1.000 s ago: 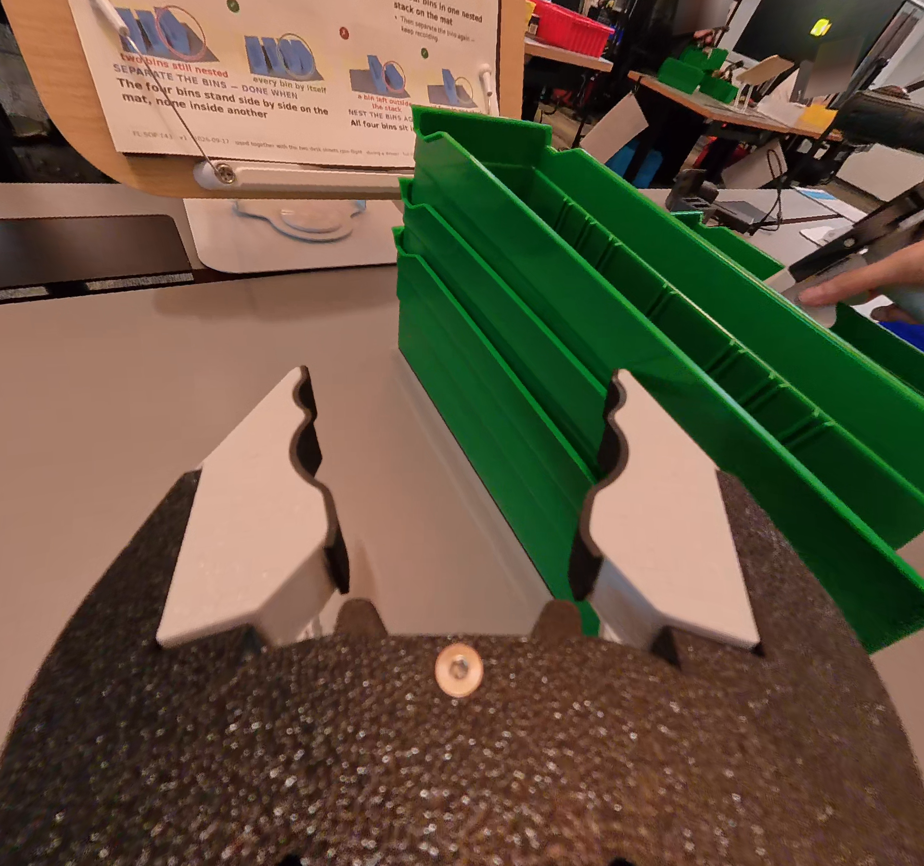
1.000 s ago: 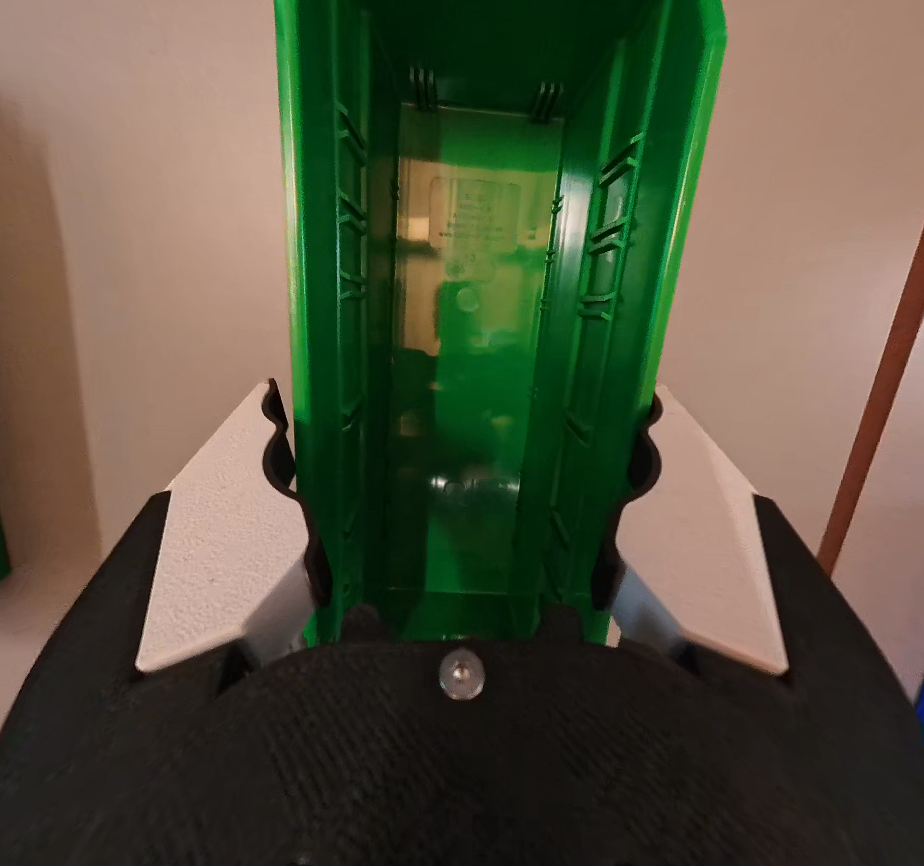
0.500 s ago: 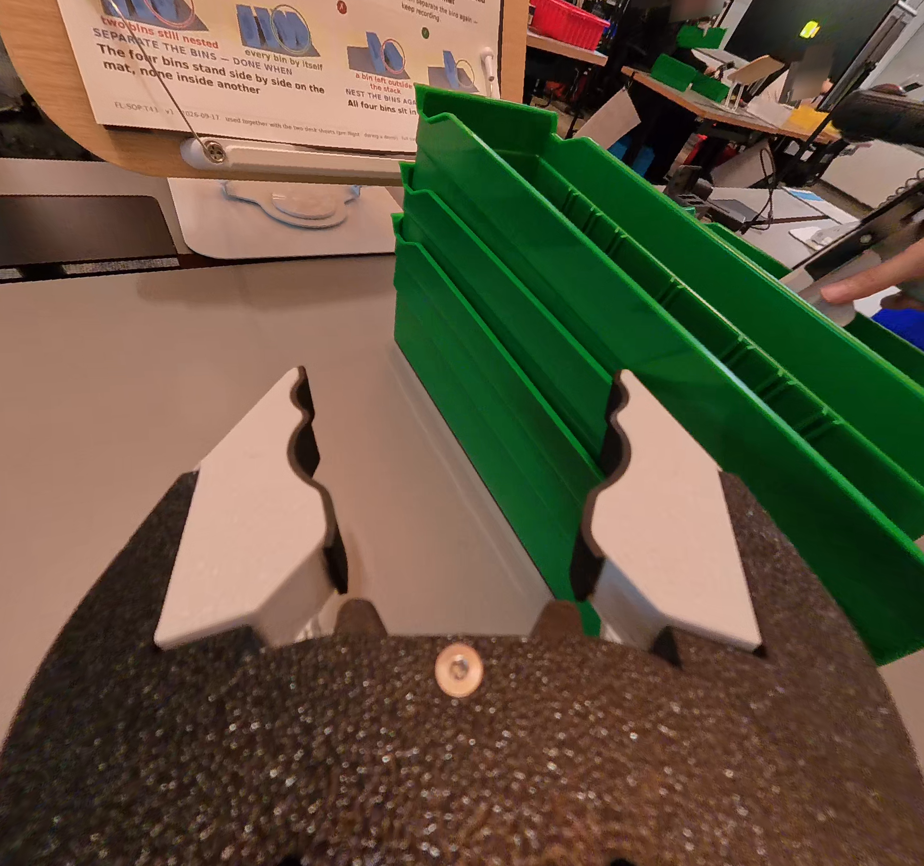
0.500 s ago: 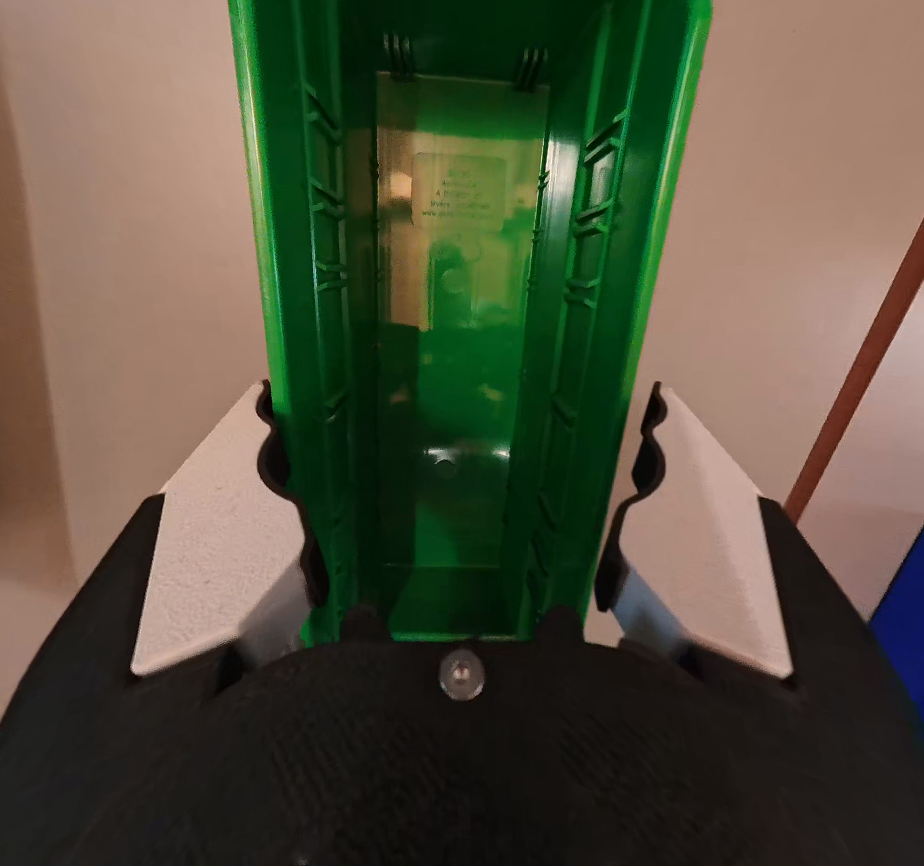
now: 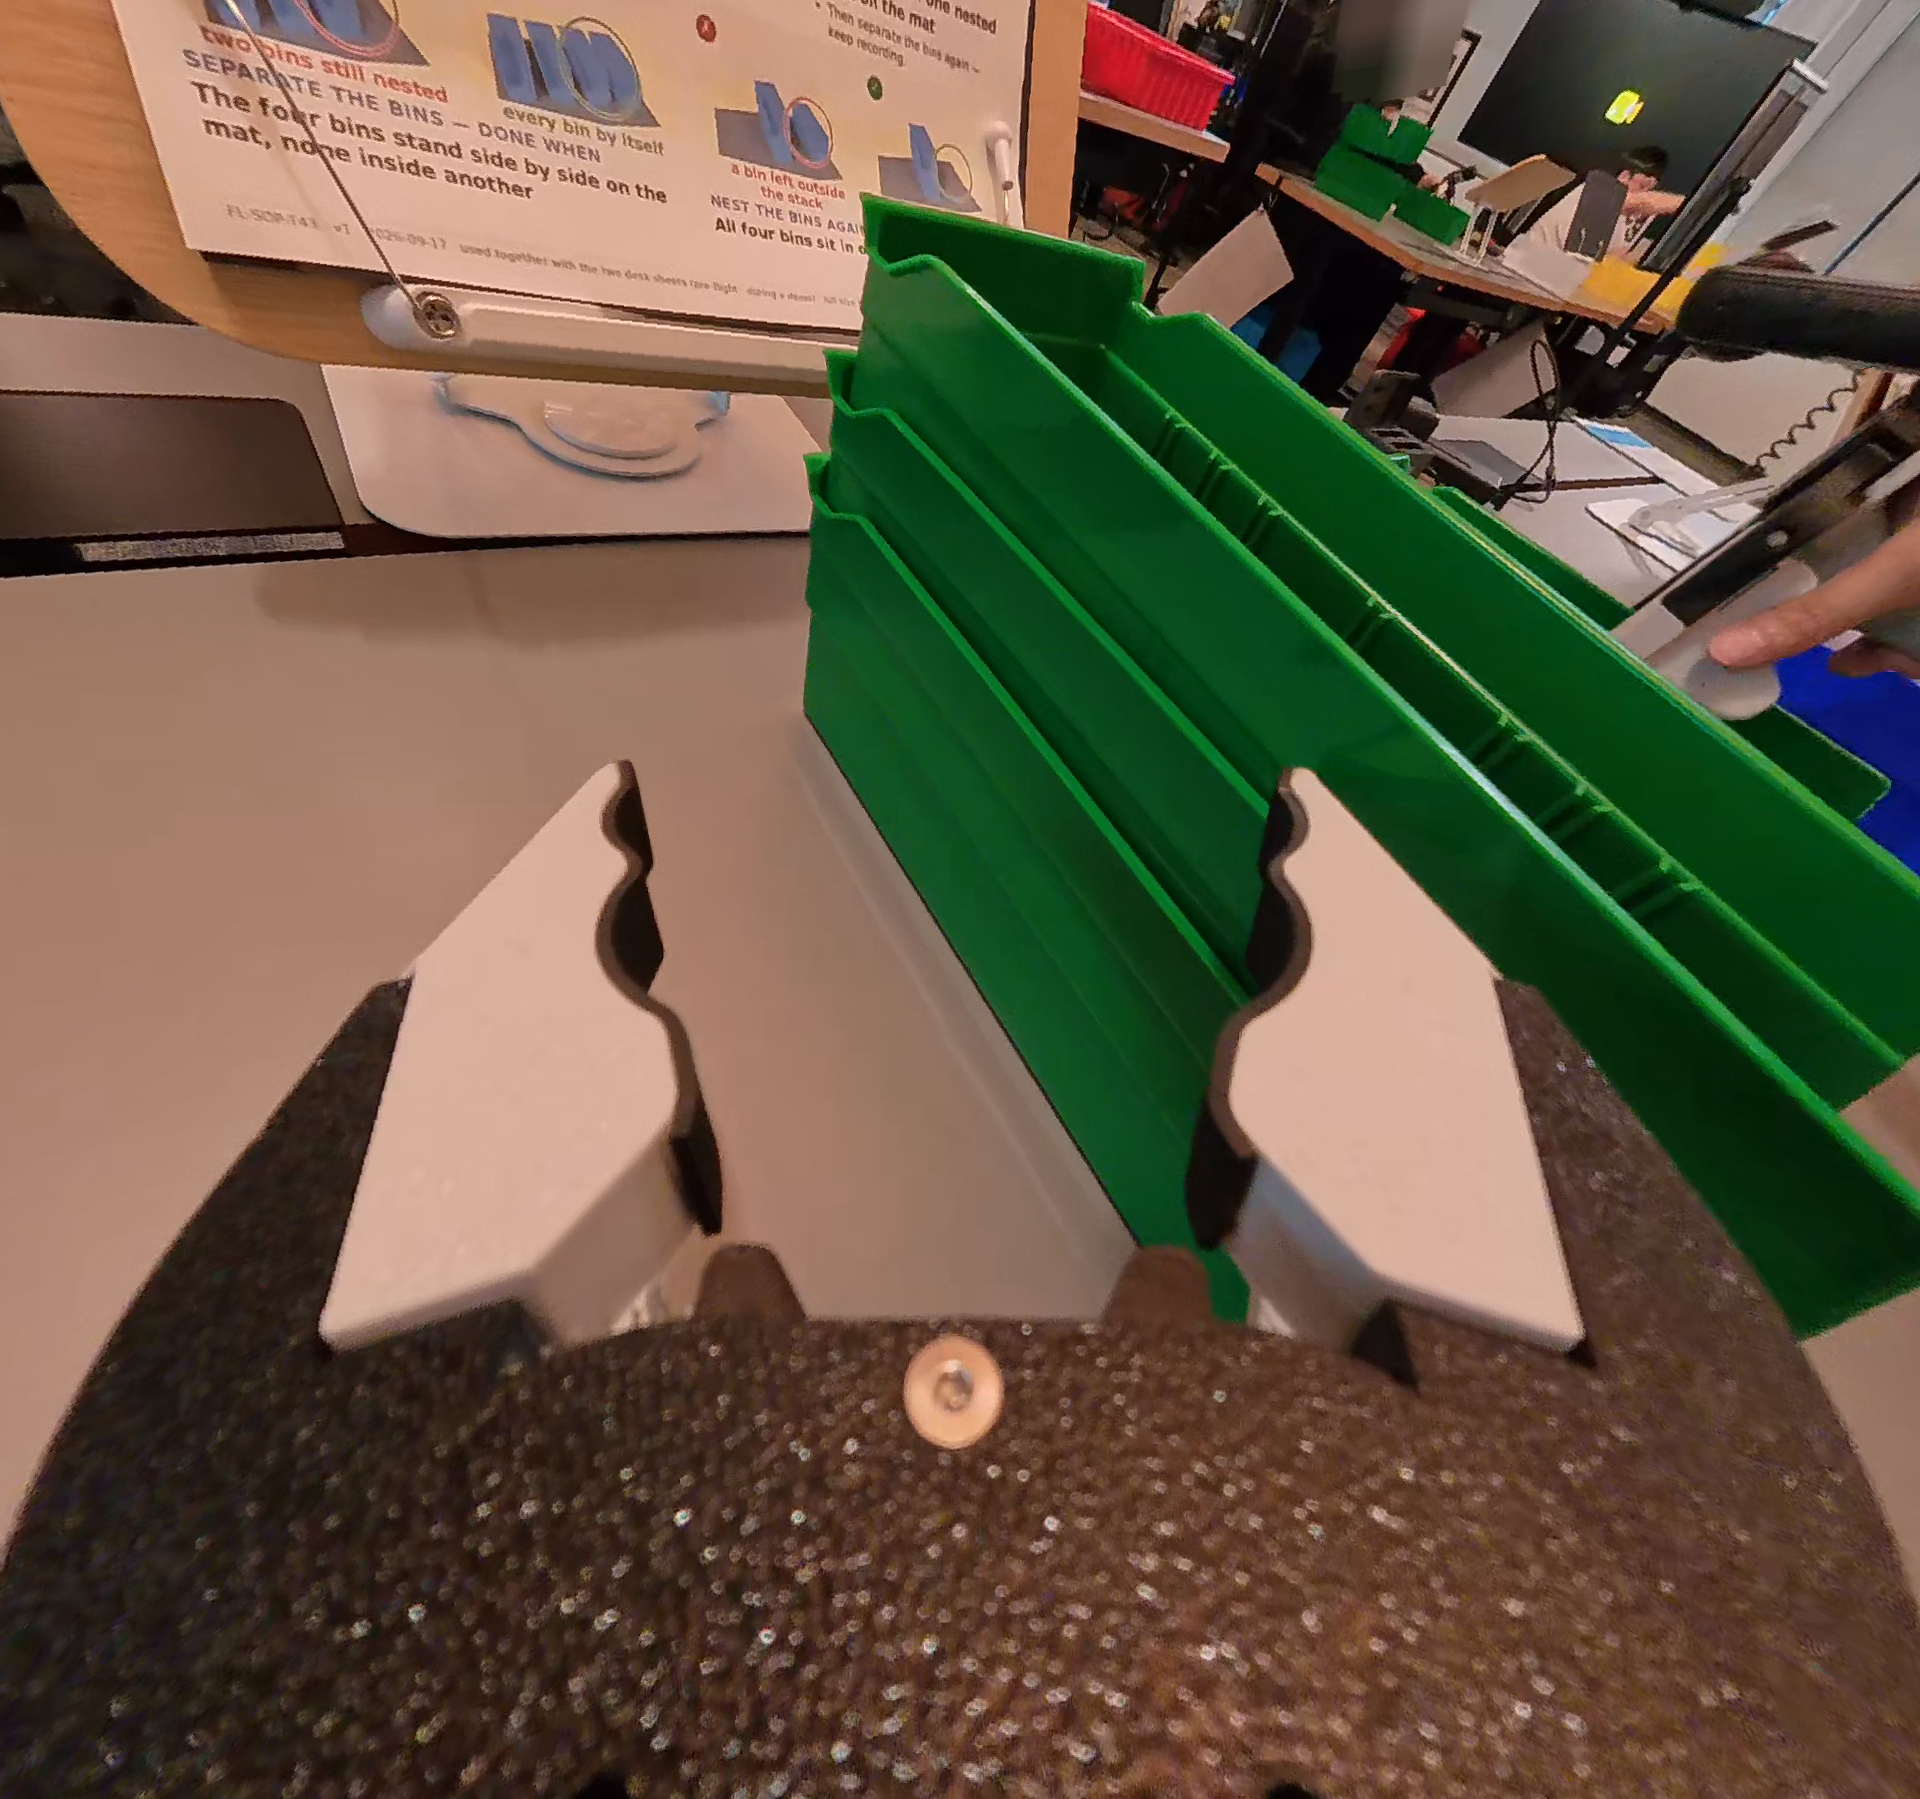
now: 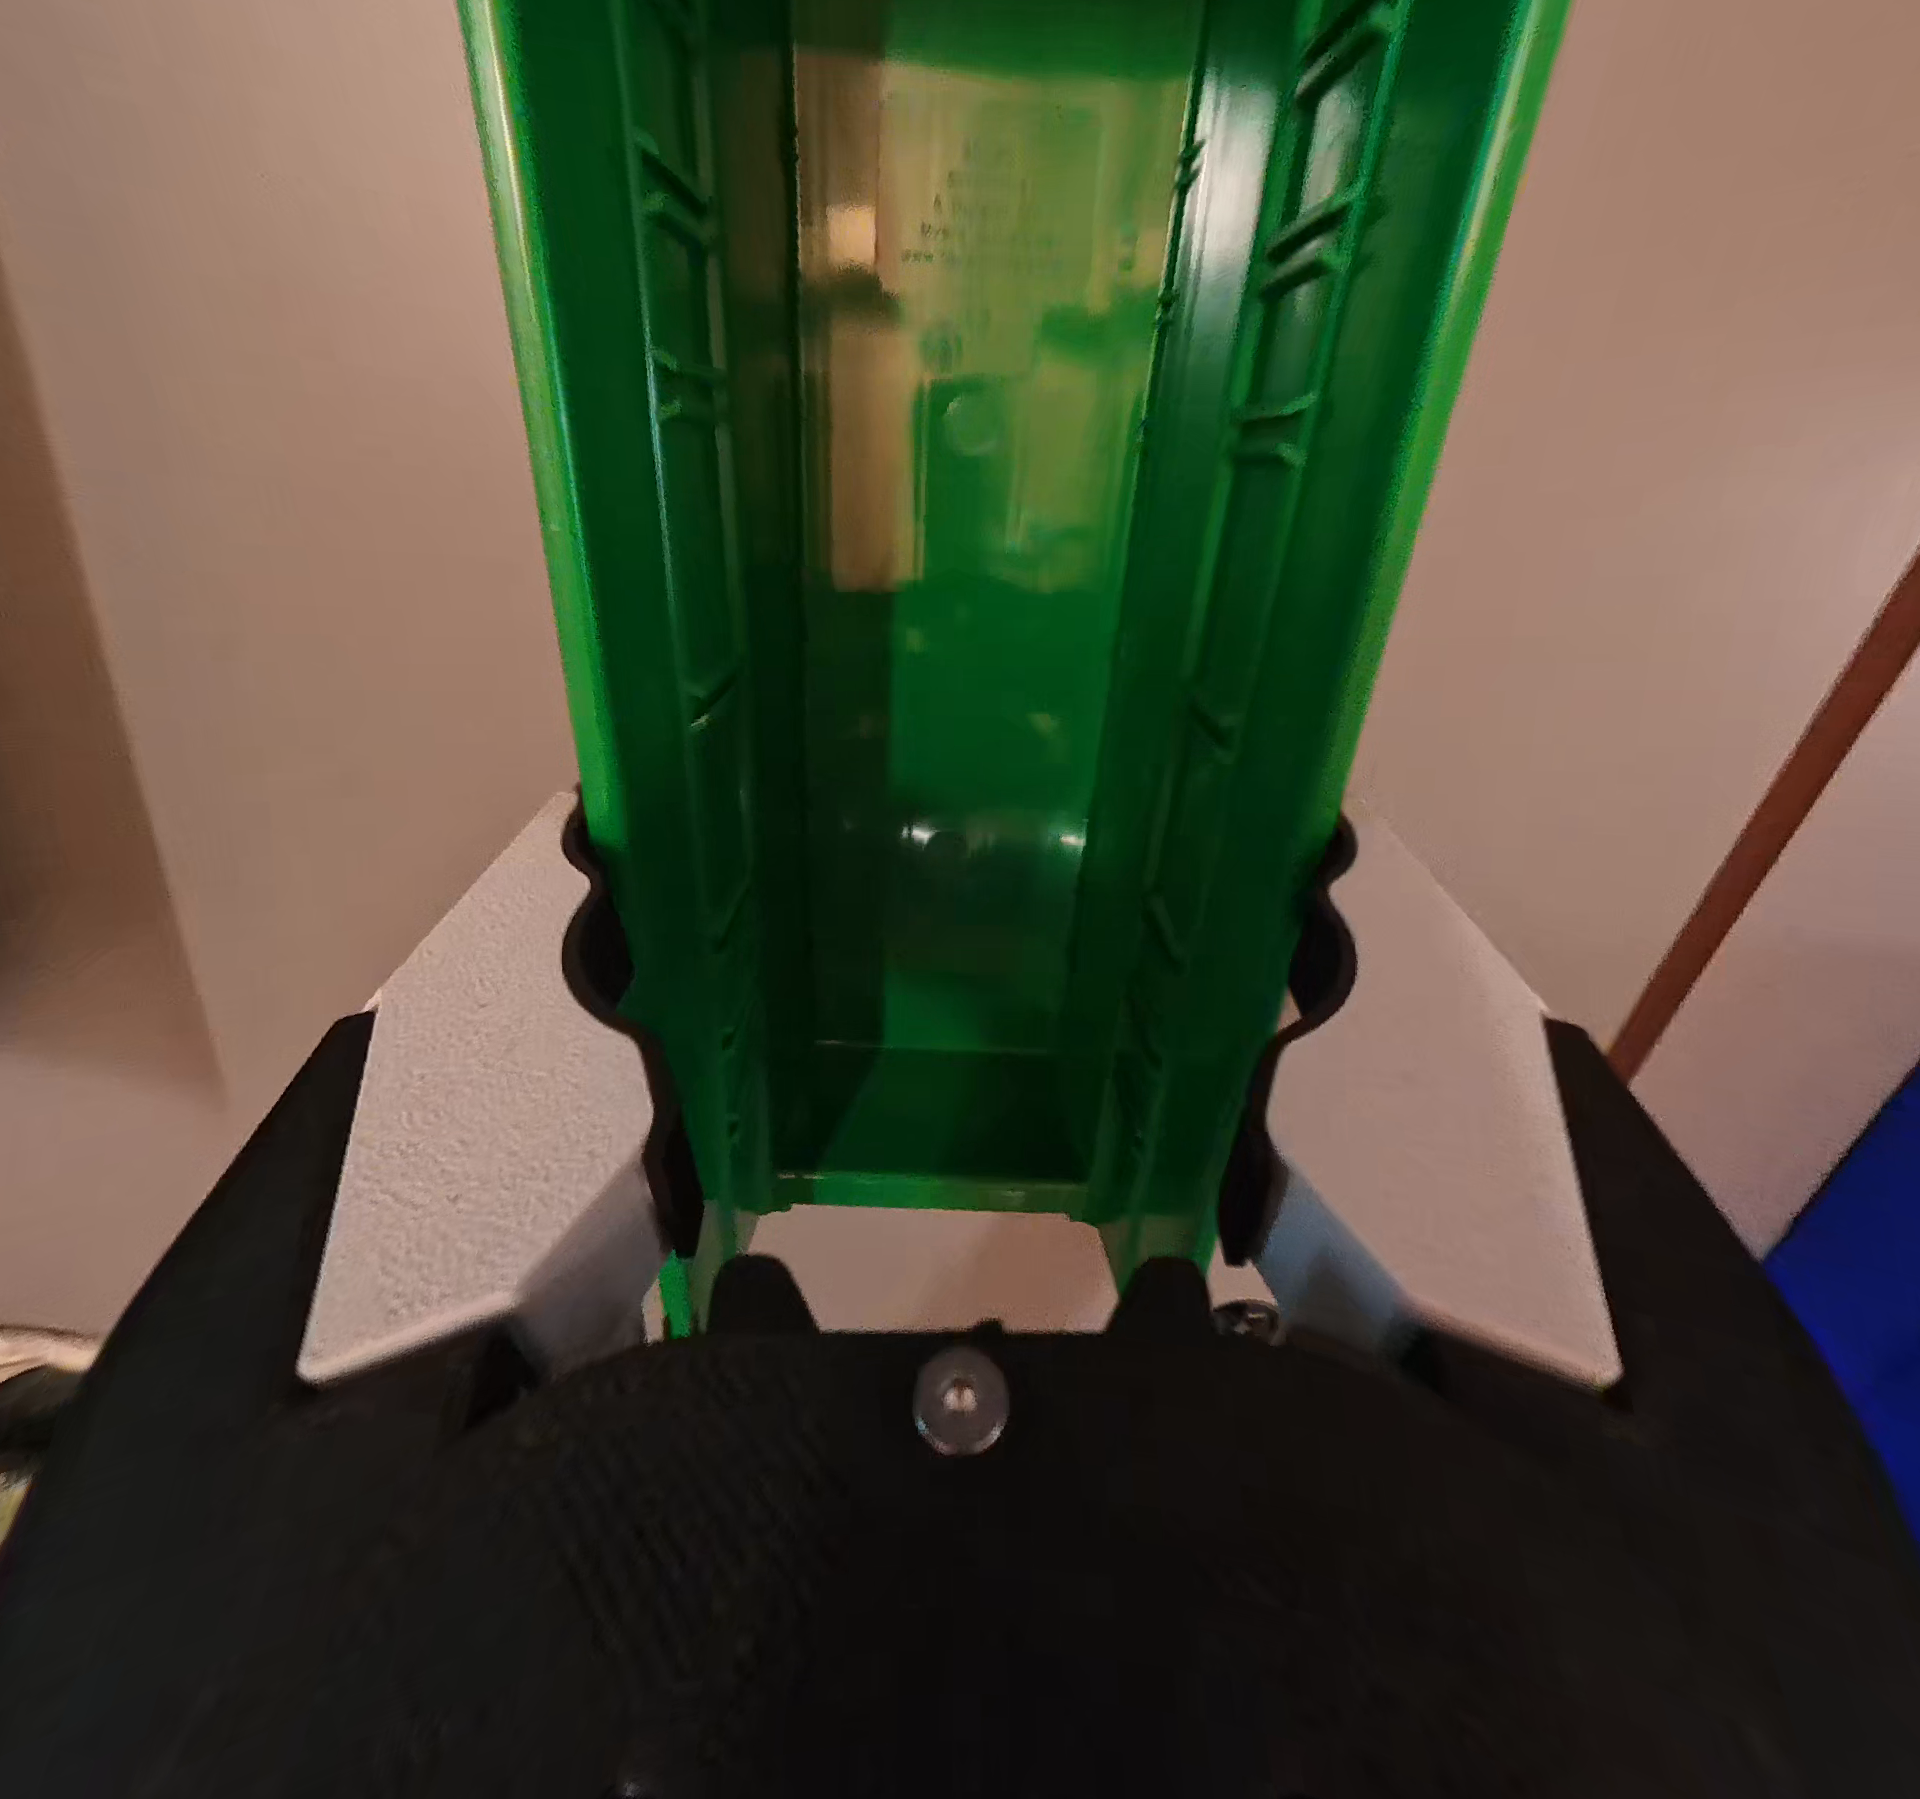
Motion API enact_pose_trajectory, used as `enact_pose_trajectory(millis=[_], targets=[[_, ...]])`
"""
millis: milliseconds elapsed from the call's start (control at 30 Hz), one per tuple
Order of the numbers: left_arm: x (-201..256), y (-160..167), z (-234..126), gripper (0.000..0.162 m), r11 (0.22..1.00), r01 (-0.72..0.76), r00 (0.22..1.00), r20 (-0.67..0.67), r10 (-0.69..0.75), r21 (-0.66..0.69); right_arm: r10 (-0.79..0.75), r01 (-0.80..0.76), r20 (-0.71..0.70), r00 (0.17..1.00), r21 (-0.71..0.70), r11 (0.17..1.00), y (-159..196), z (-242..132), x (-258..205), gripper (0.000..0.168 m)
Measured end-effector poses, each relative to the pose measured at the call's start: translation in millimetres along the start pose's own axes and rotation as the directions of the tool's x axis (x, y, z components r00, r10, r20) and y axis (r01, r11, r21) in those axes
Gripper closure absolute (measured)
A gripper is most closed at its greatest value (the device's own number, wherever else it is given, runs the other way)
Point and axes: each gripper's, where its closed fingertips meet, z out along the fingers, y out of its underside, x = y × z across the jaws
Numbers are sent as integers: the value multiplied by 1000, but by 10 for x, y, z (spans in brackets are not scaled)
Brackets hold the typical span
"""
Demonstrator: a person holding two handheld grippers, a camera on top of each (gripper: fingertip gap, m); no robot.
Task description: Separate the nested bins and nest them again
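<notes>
Up close, two handheld grippers work a set of green bins on a grey work surface.

Left gripper: the left gripper (image 5: pixel 951 1011) sits low over the grey surface (image 5: pixel 312 773), its two white fingers (image 5: pixel 520 1074) spread wide with nothing between them; the right-hand finger lies just beside the stack's long wall, and contact cannot be told.

Nested stack: the green bin stack (image 5: pixel 997 741) stands on the surface toward its far edge, three stepped rims showing one inside another, long side running away from the camera.

Top bin: the top bin (image 5: pixel 1455 669) sits tilted in the stack, its far end dipped in and its near end raised toward the right.

Right gripper: in its own view the right gripper (image 6: pixel 961 1053) pinches that green bin across its width, one black pad against each outer side wall near the bin's open-fronted end, the glossy floor running straight ahead between the fingers. In the left wrist view, part of it (image 5: pixel 1745 596) shows at the right edge, with a person's fingertip (image 5: pixel 1787 622) resting on it.

Instruction board: a wooden-edged board (image 5: pixel 582 87) bearing a printed sheet with pictures stands on a white base at the far edge of the surface, behind the stack.

Background: desks, a dark screen (image 5: pixel 1621 87), a red bin (image 5: pixel 1143 66) and more green bins (image 5: pixel 1371 160) lie well beyond the surface.

Right-hand margin: a brown strip (image 6: pixel 1777 814) and a blue patch (image 6: pixel 1860 1188) border the surface.
</notes>
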Motion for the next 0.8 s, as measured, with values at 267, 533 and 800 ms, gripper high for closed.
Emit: enact_pose_trajectory(millis=[267,533,800], targets=[[14,38,16,47,1000,12,1000,-19,-12,-23,-10,10,4,1000,-8,1000,22,70,-13,29],[14,33,15,47,1000,24,999,-31,-25,-17,37,-37,15,999,-16,999,9,28,-12,54],[-38,63,23,47,999,23,1000,-18,-23,-26,162,-164,73,984,17,986,-54,-243,-125,65]])
